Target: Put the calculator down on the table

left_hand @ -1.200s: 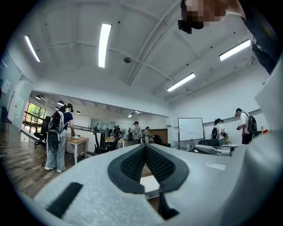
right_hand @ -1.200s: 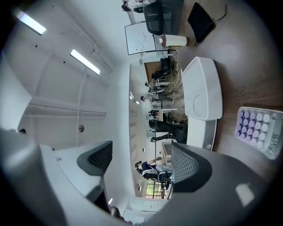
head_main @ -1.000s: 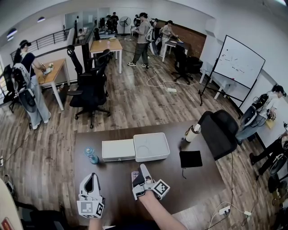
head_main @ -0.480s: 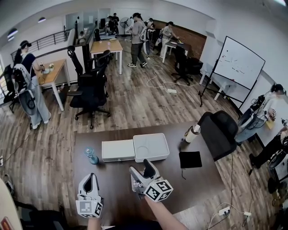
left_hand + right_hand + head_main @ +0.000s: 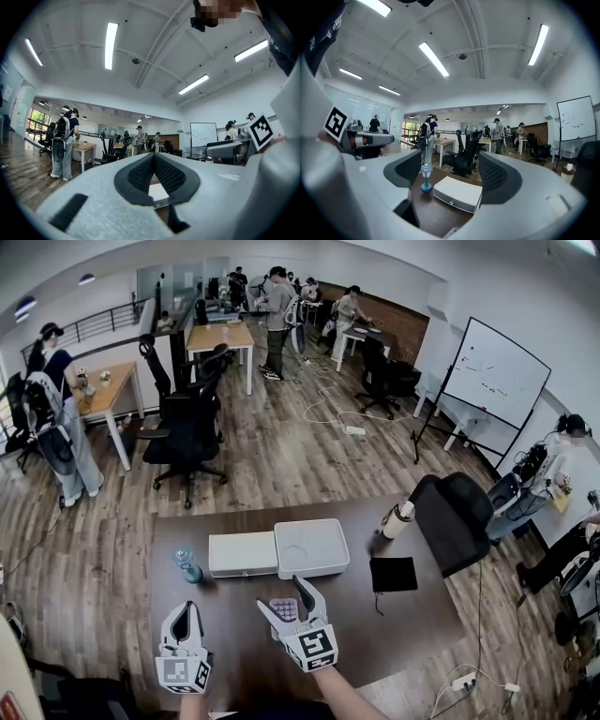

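The calculator (image 5: pixel 283 609), small with pale purple keys, lies flat on the dark table (image 5: pixel 412 624) near the front edge. My right gripper (image 5: pixel 283 594) hovers just above it, and from the head view the calculator shows in the gap between its two fingers. In the right gripper view the right gripper (image 5: pixel 452 171) stands open with nothing between the pads; its jaws have just been closing slightly. To the left, my left gripper (image 5: pixel 190 608) stays level over the table. In its own view the left gripper (image 5: pixel 153 157) has its tips touching, holding nothing.
Two white boxes (image 5: pixel 244 553) (image 5: pixel 311 547) sit side by side beyond the calculator, with a small blue bottle (image 5: pixel 187 564) to their left. A black pouch (image 5: pixel 396 573) and a flask (image 5: pixel 398 518) lie to the right. A black chair (image 5: pixel 459 517) stands at the table's right corner.
My right gripper has rolled about a quarter turn and risen, so its marker cube faces up. The calculator now shows lying on the table under it. The left gripper has not moved.
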Demonstrator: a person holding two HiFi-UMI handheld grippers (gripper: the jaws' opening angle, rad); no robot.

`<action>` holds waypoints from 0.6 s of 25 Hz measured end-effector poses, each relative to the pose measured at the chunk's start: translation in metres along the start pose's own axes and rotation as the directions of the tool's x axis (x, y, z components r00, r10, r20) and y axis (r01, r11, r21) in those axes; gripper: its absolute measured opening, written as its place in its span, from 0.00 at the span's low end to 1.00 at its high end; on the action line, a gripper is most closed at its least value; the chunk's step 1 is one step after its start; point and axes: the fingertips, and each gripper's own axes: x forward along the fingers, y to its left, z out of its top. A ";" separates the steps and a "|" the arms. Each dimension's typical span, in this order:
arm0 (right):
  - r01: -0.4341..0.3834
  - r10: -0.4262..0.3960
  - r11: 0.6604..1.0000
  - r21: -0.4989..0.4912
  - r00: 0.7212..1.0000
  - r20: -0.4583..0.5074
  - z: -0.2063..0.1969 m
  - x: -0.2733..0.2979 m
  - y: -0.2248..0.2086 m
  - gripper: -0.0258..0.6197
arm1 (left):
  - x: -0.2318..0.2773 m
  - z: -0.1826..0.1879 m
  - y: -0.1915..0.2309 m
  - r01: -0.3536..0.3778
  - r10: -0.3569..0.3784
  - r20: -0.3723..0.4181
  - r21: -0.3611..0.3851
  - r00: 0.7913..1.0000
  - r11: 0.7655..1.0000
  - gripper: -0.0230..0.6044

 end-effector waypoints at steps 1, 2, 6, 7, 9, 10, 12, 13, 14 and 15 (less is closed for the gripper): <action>0.000 0.000 1.000 -0.003 1.000 -0.002 -0.002 0.000 0.000 0.65 | 0.000 -0.001 0.002 -0.008 0.008 -0.001 -0.003 1.000 1.000 0.03; 0.002 -0.002 1.000 -0.004 1.000 -0.001 -0.002 0.000 -0.001 0.65 | -0.001 -0.001 0.004 -0.013 0.013 -0.001 -0.004 1.000 1.000 0.03; 0.014 -0.014 1.000 0.013 1.000 0.007 0.000 -0.003 -0.007 0.61 | -0.001 -0.003 0.002 -0.015 0.015 -0.005 -0.001 1.000 1.000 0.03; 0.020 -0.020 1.000 0.013 1.000 0.011 0.000 -0.005 -0.008 0.58 | -0.002 -0.004 -0.001 -0.010 0.010 -0.008 0.002 1.000 1.000 0.03; 0.042 -0.042 0.999 0.012 0.999 0.027 0.002 -0.007 -0.010 0.53 | -0.002 -0.006 -0.002 -0.005 0.005 -0.009 0.002 1.000 1.000 0.03; 0.052 -0.053 0.999 0.010 0.998 0.036 0.003 -0.008 -0.011 0.47 | -0.002 -0.007 -0.002 -0.005 0.005 -0.009 0.002 1.000 1.000 0.03; 0.069 -0.069 0.998 0.003 0.997 0.047 0.004 -0.008 -0.012 0.37 | -0.001 -0.007 0.000 -0.006 0.006 -0.012 0.003 1.000 1.000 0.03; 0.081 -0.081 0.997 0.003 0.996 0.049 0.004 -0.008 -0.015 0.33 | 0.000 -0.007 0.001 -0.007 0.007 -0.011 -0.002 1.000 1.000 0.03; 0.096 -0.096 0.995 0.007 0.994 0.051 0.004 -0.009 -0.018 0.28 | 0.000 -0.007 0.002 -0.008 0.008 -0.009 -0.014 1.000 1.000 0.03; 0.112 -0.112 0.994 0.011 0.992 0.053 0.005 -0.010 -0.022 0.22 | 0.000 -0.007 0.002 -0.008 0.008 -0.006 -0.027 1.000 1.000 0.03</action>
